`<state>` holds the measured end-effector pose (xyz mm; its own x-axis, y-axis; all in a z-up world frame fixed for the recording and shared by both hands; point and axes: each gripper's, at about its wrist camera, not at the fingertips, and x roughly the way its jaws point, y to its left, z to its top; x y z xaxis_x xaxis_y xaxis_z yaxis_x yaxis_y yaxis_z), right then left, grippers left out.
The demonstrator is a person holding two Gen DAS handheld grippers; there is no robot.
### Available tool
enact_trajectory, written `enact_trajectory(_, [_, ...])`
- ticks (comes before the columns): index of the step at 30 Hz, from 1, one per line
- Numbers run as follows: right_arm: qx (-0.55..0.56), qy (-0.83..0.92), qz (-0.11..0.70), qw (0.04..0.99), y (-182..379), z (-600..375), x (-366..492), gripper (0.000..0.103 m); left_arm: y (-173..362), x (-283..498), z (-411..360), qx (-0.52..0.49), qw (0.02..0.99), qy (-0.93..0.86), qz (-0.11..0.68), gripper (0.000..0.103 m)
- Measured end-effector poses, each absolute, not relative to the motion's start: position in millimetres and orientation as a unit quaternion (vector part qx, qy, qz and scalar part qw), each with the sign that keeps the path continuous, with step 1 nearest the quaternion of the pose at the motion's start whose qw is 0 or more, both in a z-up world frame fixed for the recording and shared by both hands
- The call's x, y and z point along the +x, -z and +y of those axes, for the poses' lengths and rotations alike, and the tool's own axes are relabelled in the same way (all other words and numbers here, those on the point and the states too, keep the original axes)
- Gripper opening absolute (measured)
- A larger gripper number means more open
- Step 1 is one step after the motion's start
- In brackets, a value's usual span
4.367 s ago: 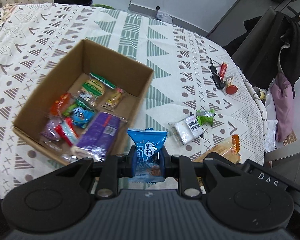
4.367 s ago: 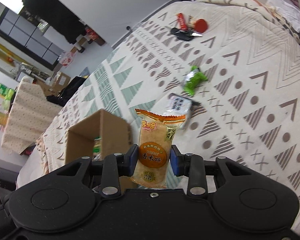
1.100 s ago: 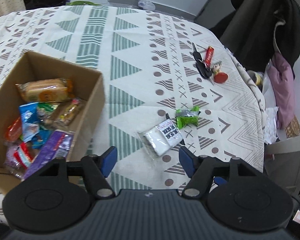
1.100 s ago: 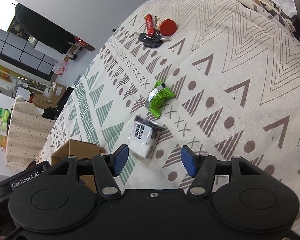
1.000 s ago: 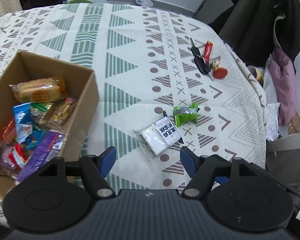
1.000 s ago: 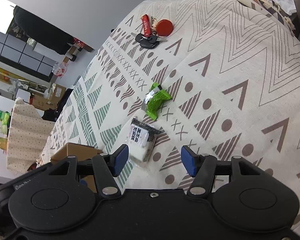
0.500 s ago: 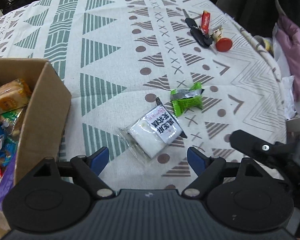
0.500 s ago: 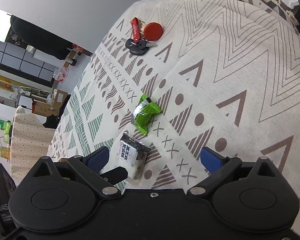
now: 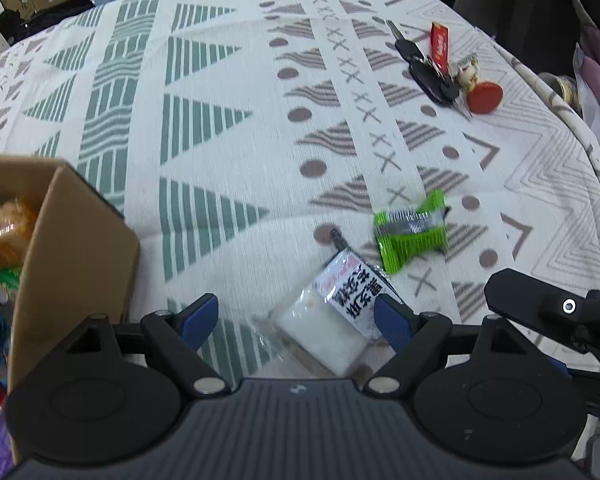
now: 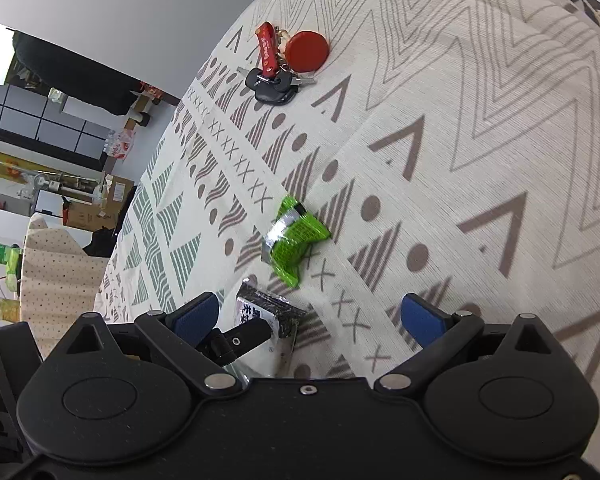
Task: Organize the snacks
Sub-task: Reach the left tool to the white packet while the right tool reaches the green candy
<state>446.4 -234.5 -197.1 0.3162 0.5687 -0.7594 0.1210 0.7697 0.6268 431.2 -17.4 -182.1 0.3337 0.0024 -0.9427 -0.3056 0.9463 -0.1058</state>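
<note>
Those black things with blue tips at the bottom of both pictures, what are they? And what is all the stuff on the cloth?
They are grabbing tools. A person holds one in each hand, and each has a camera looking out along its two fingers, so you get one picture per tool. The left gripper and the right gripper are both open and hold nothing. On the patterned tablecloth lie two loose snacks: a white snack packet with black writing, between the left gripper's fingers, and a green snack packet. Further back is a bunch of keys with red tags. The cardboard box on the left already has snacks inside.
</note>
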Motion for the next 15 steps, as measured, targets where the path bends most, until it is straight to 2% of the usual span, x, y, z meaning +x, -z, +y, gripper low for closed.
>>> enact_trajectory(3, [0.305, -0.146, 0.566, 0.752, 198.0, -229.7, 453.4, 0.098, 180.8, 435.9, -14.8, -0.125, 0.813, -0.100, 0.560, 0.084])
enact_trajectory(7, [0.304, -0.149, 0.564, 0.753, 198.2, -220.9, 461.6, 0.096, 182.3, 438.9, -7.7, -0.151, 0.812, -0.098, 0.555, 0.077])
enact_trajectory(12, [0.308, -0.142, 0.566, 0.752, 204.3, -212.1, 471.0, 0.078, 184.3, 439.2, -9.0, -0.179, 0.810, -0.079, 0.553, 0.064])
enact_trajectory(15, [0.317, -0.139, 0.568, 0.747, 209.1, -207.6, 477.7, 0.074, 188.2, 439.7, -12.7, -0.196, 0.805, -0.057, 0.557, 0.056])
